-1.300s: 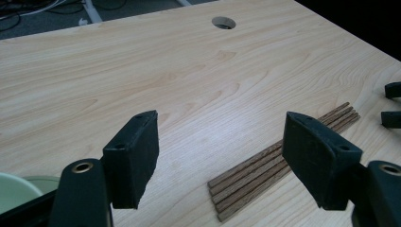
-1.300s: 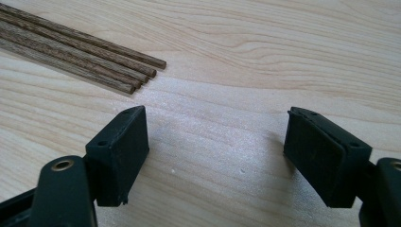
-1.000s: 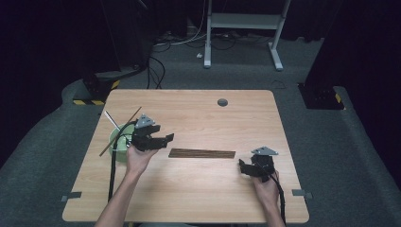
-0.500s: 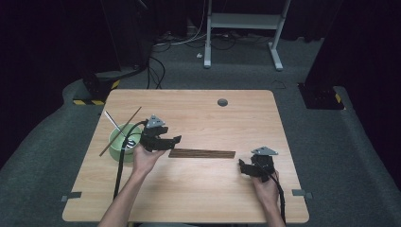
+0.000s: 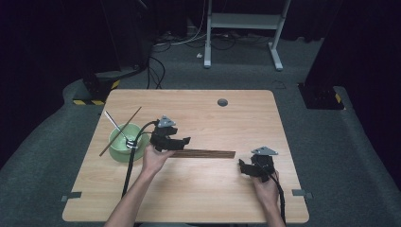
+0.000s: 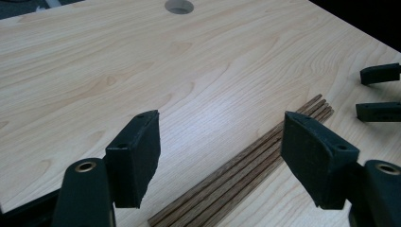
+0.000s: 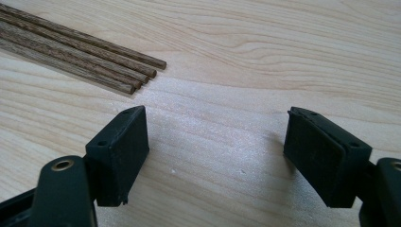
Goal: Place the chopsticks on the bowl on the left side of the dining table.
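High view: wooden table (image 5: 198, 198). Sticks (image 5: 205, 153), a dark brown bundle, lie flat mid-table, running left-right. Left gripper (image 5: 182, 141) hangs over the bundle's left end, fingers spread, nothing in them. Right gripper (image 5: 243, 167) sits near the front right, just off the bundle's right end, not touching. Green bowl (image 5: 124, 142) at left, holding one stick (image 5: 120, 131) leaning over the rim plus a white utensil (image 5: 116, 126).

Left gripper view: fingers (image 6: 135, 158) wide apart, empty. Sticks (image 6: 246, 168) lie side by side on the table between and below the pads, no contact. Right gripper's tips (image 6: 378, 92) show far right, past the bundle's end.

Right gripper view: fingers (image 7: 118, 156) spread, empty, bare table between them. Stick ends (image 7: 137, 75) lie ahead at upper left, apart from the pads.

Step, as I judge it: left gripper is lining up to pick a stick from the bundle, probably to go into the bowl like the one already there. Next move calls for lowering until the pads straddle one stick, then closing. Sticks lie packed tight, so grabbing two or rolling the rest is the risk.
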A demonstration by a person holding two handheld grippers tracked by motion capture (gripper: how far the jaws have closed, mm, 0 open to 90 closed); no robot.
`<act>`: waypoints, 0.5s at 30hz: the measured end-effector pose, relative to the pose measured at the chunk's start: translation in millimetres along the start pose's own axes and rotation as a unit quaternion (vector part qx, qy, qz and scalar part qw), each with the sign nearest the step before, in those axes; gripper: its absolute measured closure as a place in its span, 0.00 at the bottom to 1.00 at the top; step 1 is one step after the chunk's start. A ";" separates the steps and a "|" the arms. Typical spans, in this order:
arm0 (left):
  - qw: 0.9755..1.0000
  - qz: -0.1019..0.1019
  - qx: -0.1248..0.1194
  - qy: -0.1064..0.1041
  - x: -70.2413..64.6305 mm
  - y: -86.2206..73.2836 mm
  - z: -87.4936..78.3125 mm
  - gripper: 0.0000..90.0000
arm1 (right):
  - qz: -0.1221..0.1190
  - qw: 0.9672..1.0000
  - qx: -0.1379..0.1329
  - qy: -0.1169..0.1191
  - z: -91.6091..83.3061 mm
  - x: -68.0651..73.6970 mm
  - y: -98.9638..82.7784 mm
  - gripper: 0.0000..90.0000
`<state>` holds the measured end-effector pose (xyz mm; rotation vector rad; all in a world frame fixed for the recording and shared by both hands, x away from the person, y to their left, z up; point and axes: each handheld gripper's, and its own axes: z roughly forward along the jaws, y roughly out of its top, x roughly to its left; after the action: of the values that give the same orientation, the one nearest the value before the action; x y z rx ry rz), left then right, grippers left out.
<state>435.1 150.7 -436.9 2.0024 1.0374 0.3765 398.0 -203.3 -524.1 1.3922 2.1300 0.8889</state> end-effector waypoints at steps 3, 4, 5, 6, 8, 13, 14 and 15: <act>1.000 0.012 0.007 0.001 -4.2 3.0 3.8 0.33 | 0.001 1.000 0.000 0.000 0.0 0.2 0.0 0.25; 1.000 0.012 0.009 0.001 -5.0 3.6 4.8 0.33 | 0.001 1.000 0.000 0.000 -0.1 0.2 0.0 0.25; 1.000 0.014 0.011 0.002 -5.6 4.6 6.2 0.33 | 0.000 1.000 0.000 0.000 0.0 0.0 0.0 0.25; 1.000 0.014 0.011 0.001 -6.1 5.1 7.5 0.33 | 0.001 1.000 0.000 0.000 0.0 0.2 0.0 0.25; 1.000 0.016 0.013 -0.001 -7.2 5.6 10.1 0.33 | 0.001 1.000 0.000 0.000 0.0 0.2 0.0 0.25; 1.000 0.014 0.017 -0.009 -10.7 5.1 17.3 0.32 | 0.001 1.000 0.000 0.000 0.0 0.2 0.0 0.25; 1.000 0.015 0.017 -0.010 -11.3 5.3 18.9 0.32 | 0.001 1.000 0.000 0.000 0.0 0.2 0.0 0.25; 1.000 0.015 0.019 -0.011 -12.1 5.6 20.4 0.32 | 0.001 1.000 0.000 0.000 0.0 0.2 0.0 0.25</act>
<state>442.5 128.5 -443.7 2.0529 1.0084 0.3530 397.9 -203.0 -524.1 1.3959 2.1289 0.8893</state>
